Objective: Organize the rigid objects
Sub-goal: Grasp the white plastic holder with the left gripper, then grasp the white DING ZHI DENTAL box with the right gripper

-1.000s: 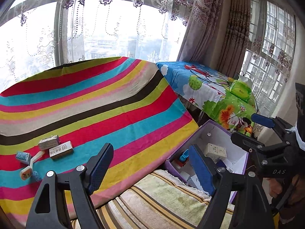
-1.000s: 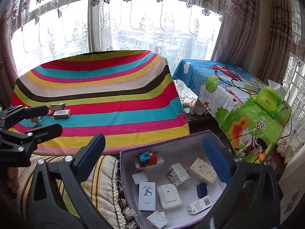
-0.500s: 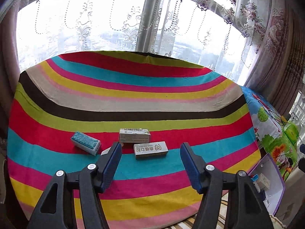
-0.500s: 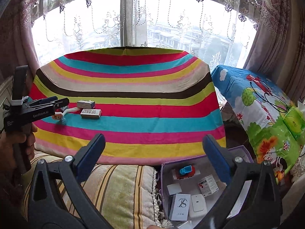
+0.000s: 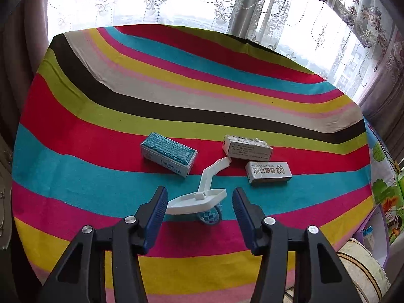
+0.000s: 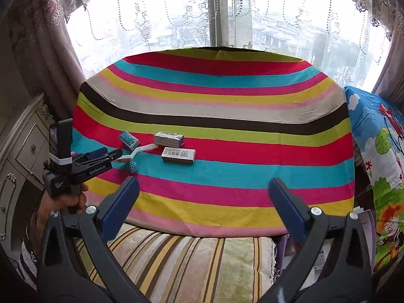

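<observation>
A white plastic roller tool (image 5: 202, 197) with a blue wheel lies on the striped cloth (image 5: 176, 96). My left gripper (image 5: 199, 209) hangs just over it, jaws closing, with the tool's wide head between the pads and a small gap on each side. Beyond it lie a blue box (image 5: 169, 152), a grey-white box (image 5: 247, 147) and a white printed box (image 5: 269, 173). The right wrist view shows the left gripper (image 6: 115, 153) at the tool (image 6: 141, 149). My right gripper (image 6: 204, 202) is open and holds nothing, near the cloth's front edge.
A striped cushion (image 6: 189, 260) lies in front of the cloth. A purple box (image 5: 373, 232) stands at the right, by a cartoon-print cloth (image 6: 373, 151). A cream dresser (image 6: 22, 146) is at the left. Lace curtains and a window are behind.
My left gripper swung from the purple box to the items on the cloth, sank toward the roller tool and narrowed its jaws. My right gripper turned left, away from the purple box.
</observation>
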Available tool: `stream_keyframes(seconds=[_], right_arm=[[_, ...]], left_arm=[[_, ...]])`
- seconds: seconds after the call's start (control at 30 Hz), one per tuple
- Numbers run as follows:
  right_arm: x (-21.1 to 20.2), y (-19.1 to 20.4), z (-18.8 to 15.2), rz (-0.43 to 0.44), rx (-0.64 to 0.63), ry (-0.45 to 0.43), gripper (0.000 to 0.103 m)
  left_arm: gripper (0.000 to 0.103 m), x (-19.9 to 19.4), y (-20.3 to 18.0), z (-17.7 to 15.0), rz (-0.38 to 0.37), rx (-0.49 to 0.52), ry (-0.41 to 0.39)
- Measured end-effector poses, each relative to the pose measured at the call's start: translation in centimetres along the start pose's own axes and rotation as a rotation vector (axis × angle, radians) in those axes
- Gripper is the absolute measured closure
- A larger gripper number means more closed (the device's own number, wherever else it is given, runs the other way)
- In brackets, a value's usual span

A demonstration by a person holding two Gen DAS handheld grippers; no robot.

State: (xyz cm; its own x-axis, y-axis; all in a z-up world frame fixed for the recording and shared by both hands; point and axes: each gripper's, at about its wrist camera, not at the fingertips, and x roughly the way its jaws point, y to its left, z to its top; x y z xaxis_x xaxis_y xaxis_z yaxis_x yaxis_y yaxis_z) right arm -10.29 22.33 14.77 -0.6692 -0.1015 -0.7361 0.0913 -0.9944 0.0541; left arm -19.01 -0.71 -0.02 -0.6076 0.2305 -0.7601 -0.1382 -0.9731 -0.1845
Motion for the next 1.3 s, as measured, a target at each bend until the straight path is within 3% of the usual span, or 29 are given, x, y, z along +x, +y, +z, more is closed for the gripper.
stream_keyframes(seconds=[0.17,0.4,0.6,0.77,1.1,1.3], right_arm=[[4.6,2.5,1.9,0.021,0.007,0.034,0.001],[11.2,2.9,2.2,-0.081,0.015,0.096,0.001],[15.8,3.0,1.3,-0.132,-0.015,0.137,0.001],[19.1,3.6,0.2,-0.151,-0.081,0.163,0.001],[23.1,4.4,-0.4,-0.129,-0.091,0.189,0.001],[24.6,4.1,-0.1,-0.120,-0.052,0.199,0.001]], left_arm=[[0.073,1.3,-0.3,-0.7,-0.041,0.021,0.056],[0.095,1.2,-0.1,-0.8,-0.112,-0.009,0.065],[0.096,0.7,0.5,-0.7,-0.174,-0.082,0.045],[0.096,-0.6,1.0,-0.4,-0.235,-0.142,-0.019],[0.096,-2.5,-0.1,0.0,-0.169,-0.128,-0.156],[0.096,-2.4,-0.3,-0.1,-0.173,-0.116,-0.161]])
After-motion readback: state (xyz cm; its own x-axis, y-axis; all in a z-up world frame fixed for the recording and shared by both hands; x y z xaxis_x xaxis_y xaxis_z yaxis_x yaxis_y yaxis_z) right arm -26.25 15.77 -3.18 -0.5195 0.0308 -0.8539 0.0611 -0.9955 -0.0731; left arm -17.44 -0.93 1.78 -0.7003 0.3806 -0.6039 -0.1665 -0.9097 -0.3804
